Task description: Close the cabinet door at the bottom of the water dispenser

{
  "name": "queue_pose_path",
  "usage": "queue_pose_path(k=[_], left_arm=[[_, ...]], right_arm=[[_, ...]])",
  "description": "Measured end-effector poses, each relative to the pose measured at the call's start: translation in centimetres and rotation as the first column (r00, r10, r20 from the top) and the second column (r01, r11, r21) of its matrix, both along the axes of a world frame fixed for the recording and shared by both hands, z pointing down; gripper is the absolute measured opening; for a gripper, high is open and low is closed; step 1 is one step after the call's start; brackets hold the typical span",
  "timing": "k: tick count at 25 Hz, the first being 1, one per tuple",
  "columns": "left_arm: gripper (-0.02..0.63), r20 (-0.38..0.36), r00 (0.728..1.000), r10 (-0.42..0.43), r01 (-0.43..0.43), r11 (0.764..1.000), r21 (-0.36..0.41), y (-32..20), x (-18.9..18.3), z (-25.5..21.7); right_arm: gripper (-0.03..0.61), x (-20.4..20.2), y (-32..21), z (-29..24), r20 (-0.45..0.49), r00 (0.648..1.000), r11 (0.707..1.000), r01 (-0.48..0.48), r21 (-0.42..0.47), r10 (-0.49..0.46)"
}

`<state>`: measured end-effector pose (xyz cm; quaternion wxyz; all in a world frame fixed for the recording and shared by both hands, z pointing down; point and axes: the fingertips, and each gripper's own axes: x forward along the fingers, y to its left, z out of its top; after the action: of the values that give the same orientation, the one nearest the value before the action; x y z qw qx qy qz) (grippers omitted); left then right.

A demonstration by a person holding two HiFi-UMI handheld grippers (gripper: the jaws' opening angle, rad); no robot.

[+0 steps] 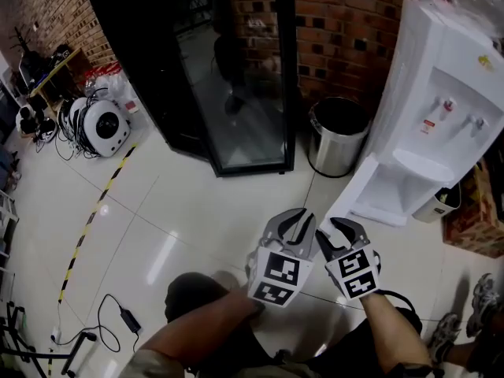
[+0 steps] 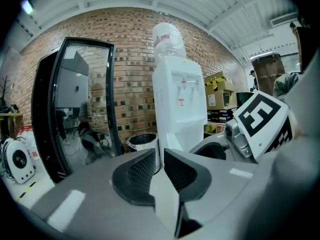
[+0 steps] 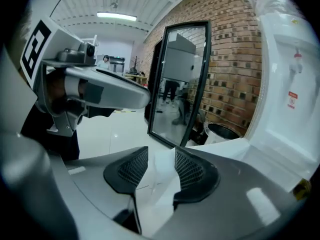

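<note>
The white water dispenser (image 1: 441, 109) stands against the brick wall at the upper right of the head view. Its bottom cabinet door (image 1: 364, 189) hangs open, swung out over the floor toward me. Both grippers hover side by side just short of the door's near edge. The left gripper (image 1: 302, 219) has its jaws apart by only a narrow slit, with nothing between them. The right gripper (image 1: 334, 228) is open and empty, nearer the door. In the left gripper view the left gripper (image 2: 160, 156) points at the dispenser (image 2: 177, 99). In the right gripper view the door (image 3: 227, 146) lies just right of the right gripper (image 3: 161, 156).
A steel waste bin (image 1: 337, 136) stands left of the dispenser, beside a tall black glass-door cabinet (image 1: 228, 69). A small white bin (image 1: 439, 203) sits at the dispenser's right. A round white device with cables (image 1: 102, 126), striped floor tape (image 1: 93, 215) and a power adapter (image 1: 127, 320) lie to the left.
</note>
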<state>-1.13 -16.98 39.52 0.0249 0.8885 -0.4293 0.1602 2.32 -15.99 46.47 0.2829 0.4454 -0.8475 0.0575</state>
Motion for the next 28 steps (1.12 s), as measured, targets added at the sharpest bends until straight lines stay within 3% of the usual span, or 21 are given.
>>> queue_pose_path(k=[4,12,20,28], left_arm=[[0.044,0.002,1.000,0.021,-0.021,1.000,-0.010,0.3,0.8,0.4],[0.044,-0.054,0.994,0.096,-0.096,0.995,-0.001,1.5,5.3,-0.6],[0.044,-0.140,0.971,0.196,-0.197,0.980,0.006,3.3,11.6,-2.0],[0.044,-0.242,0.946,0.214,-0.224,0.974,-0.016,3.7,16.3,-2.9]], right_arm=[[0.124,0.5,0.2,0.2,-0.022,1.000,1.000,-0.009,-0.002,0.009],[0.124,3.3,2.9,0.0,-0.050,0.998,0.997,-0.046,-0.068,0.043],[0.130,9.5,6.5,-0.3,-0.043,0.985,0.977,-0.173,-0.122,0.169],[0.143,15.4,8.2,-0.4,-0.015,0.959,0.948,-0.282,-0.149,0.283]])
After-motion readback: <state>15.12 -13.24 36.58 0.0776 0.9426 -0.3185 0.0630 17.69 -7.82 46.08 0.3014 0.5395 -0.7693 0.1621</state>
